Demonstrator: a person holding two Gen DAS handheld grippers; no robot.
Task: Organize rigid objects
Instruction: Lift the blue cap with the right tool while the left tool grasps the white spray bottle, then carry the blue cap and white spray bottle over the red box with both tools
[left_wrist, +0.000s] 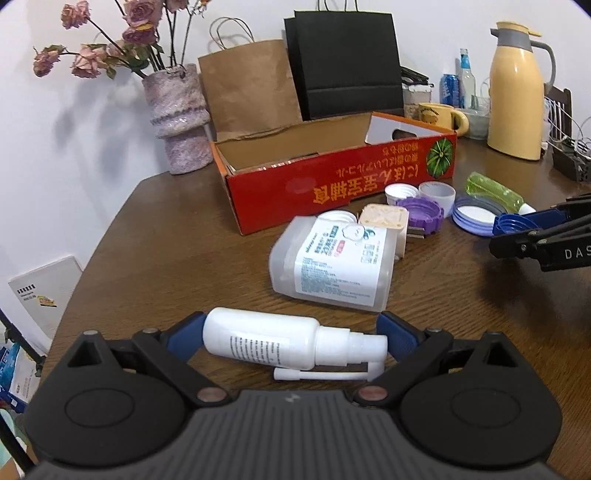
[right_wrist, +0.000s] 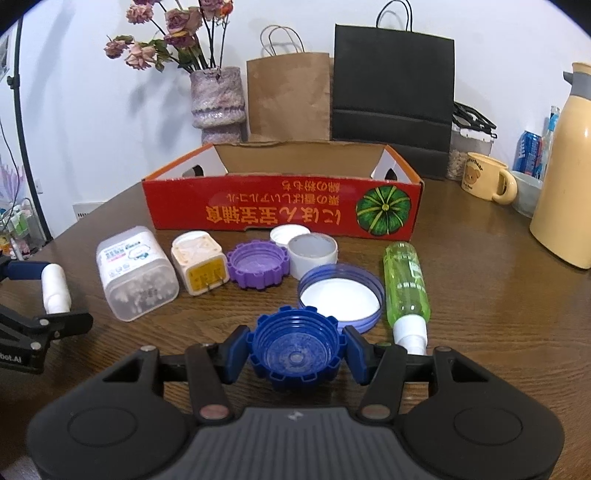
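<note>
Left wrist view: white spray bottle (left_wrist: 266, 341) lay between spread left gripper (left_wrist: 291, 334) pads, before red box (left_wrist: 332, 184). Blue cap (right_wrist: 295, 349) was pinched by right gripper (right_wrist: 295, 354).

The left gripper (left_wrist: 291, 341) is made of black plastic. It has two round black discs at the back, one on each side, and each disc has a raised circle on it. Between the discs sits a grey ribbed part with a tiny white mark. Black bars run forward from it, and round metal pins hold them at the joints. Its fingers (left_wrist: 397, 330) have dark blue pads. The right gripper (right_wrist: 295, 352) looks the same, with black discs, a grey ribbed middle and blue pads on its fingers (right_wrist: 236, 350). White letters are printed on the black side of each gripper.
</note>
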